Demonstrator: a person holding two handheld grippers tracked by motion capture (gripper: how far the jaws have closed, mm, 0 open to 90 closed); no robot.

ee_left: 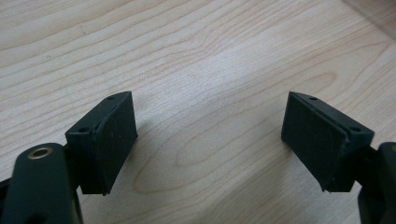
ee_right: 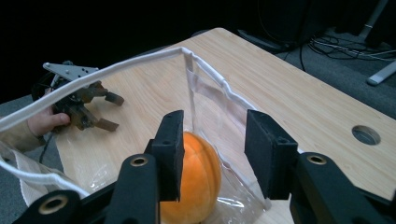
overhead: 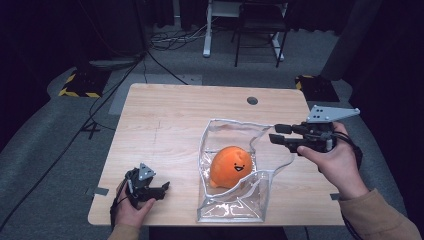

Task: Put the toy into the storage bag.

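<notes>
At the left, the left tongs [overhead: 159, 190] rested low over the pale wooden worktop [overhead: 165, 120] near its front edge, jaws spread wide and gripping nothing; the left gripper view showed bare wood grain between the 2 black pads [ee_left: 114, 140]. They sat well apart from the work.

In the middle lay the clear plastic zip pouch with white piping [overhead: 232, 200], its mouth gaping toward the far side. The round orange plush toy with a smiling face [overhead: 230, 166] sat inside it, on the pouch's lower sheet.

At the right, the right tongs [overhead: 278, 133] hovered just beside the pouch's raised right rim, jaws parted with nothing between them. In the right gripper view the white piping [ee_right: 205, 70] ran just ahead of the pads; whether either pad brushed the plastic was hard to tell.

The step in hand looked like closing up the pouch around the toy. The next move probably called for the right tongs to nip the rim, while the left came across to steady the other edge.
</notes>
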